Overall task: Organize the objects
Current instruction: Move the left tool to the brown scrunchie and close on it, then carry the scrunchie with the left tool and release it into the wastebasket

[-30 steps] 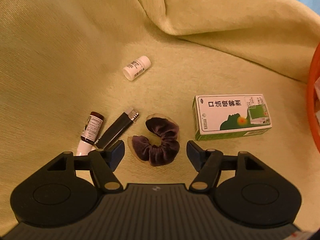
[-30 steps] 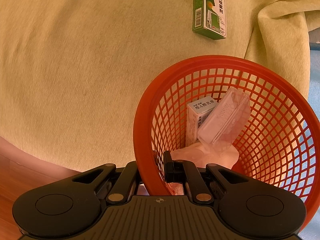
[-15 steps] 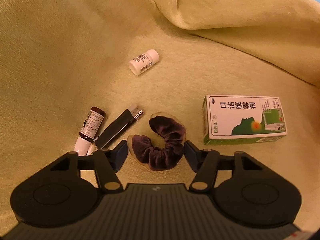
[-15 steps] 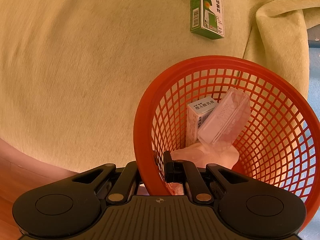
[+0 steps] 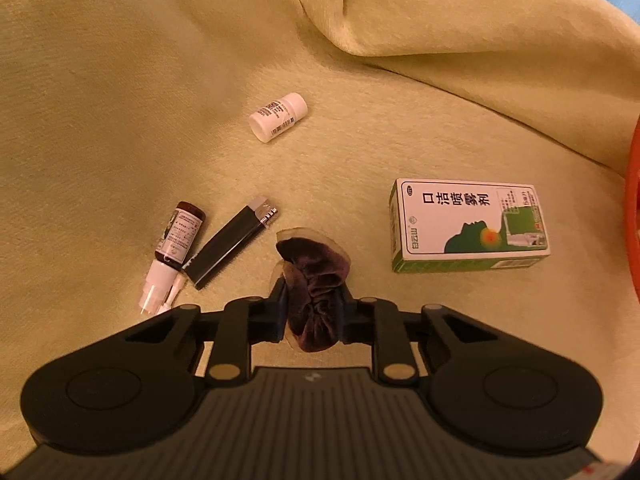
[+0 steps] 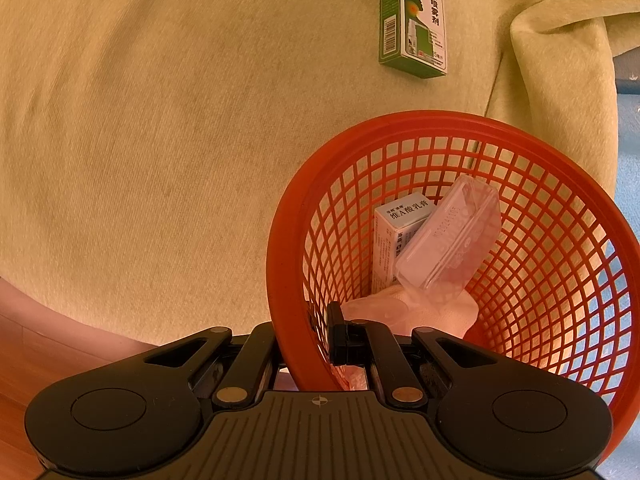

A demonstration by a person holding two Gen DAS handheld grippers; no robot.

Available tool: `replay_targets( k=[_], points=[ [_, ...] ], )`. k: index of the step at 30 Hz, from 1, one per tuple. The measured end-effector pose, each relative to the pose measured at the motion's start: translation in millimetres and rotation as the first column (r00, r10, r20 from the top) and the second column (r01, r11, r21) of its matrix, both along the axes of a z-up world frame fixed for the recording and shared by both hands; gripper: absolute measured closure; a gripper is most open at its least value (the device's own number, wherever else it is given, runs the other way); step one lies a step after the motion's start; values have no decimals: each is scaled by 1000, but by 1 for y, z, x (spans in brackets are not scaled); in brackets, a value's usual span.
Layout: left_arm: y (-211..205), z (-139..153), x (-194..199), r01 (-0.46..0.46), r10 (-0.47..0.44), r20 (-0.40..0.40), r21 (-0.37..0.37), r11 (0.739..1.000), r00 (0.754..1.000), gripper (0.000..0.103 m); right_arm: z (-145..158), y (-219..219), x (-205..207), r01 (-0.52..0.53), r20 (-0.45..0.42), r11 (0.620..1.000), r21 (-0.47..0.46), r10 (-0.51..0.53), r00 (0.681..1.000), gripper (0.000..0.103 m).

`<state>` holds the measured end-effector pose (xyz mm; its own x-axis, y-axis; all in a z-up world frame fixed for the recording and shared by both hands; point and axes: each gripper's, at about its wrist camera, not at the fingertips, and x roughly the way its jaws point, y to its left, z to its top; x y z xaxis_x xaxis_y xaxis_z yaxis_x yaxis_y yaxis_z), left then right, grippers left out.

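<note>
Pinching the dark scrunchie (image 5: 316,292) on the blanket (image 5: 120,80), left gripper (image 5: 312,312) clamped; lighter (image 5: 232,246) and spray bottle (image 5: 178,240) just left, green box (image 5: 468,224) right. Right gripper (image 6: 306,336) clamps the red basket (image 6: 288,216) rim.

The left gripper (image 5: 312,312) was low and level, its jaws drawn in and pinching a dark scrunchie (image 5: 314,280) between the fingertips. The right gripper (image 6: 308,340) was clamped tight on the near rim of an orange basket (image 6: 560,280), one finger outside, one inside.
</note>
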<state>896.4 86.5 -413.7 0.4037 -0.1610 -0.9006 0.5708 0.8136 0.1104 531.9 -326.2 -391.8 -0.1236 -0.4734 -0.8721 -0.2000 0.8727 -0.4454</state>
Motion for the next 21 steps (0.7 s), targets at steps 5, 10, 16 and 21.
replay_targets(
  k=[5, 10, 16, 21],
  points=[
    [8, 10, -5, 1, -1, -12, -11, 1000, 1000, 85, 0, 1, 0, -1, -2, 1000, -2, 1, 1000, 101],
    [10, 19, -13, 22, -22, -6, -13, 1000, 1000, 85, 0, 2, -1, -6, -4, 1000, -2, 6, 1000, 101],
    [8, 30, -21, 32, -32, -6, -37, 999, 999, 85, 1, 2, -1, -10, -6, 1000, -2, 10, 1000, 101],
    [0, 41, -27, 64, -65, -7, -55, 996, 998, 85, 1, 2, -2, -11, -7, 1000, -2, 11, 1000, 101]
  ],
)
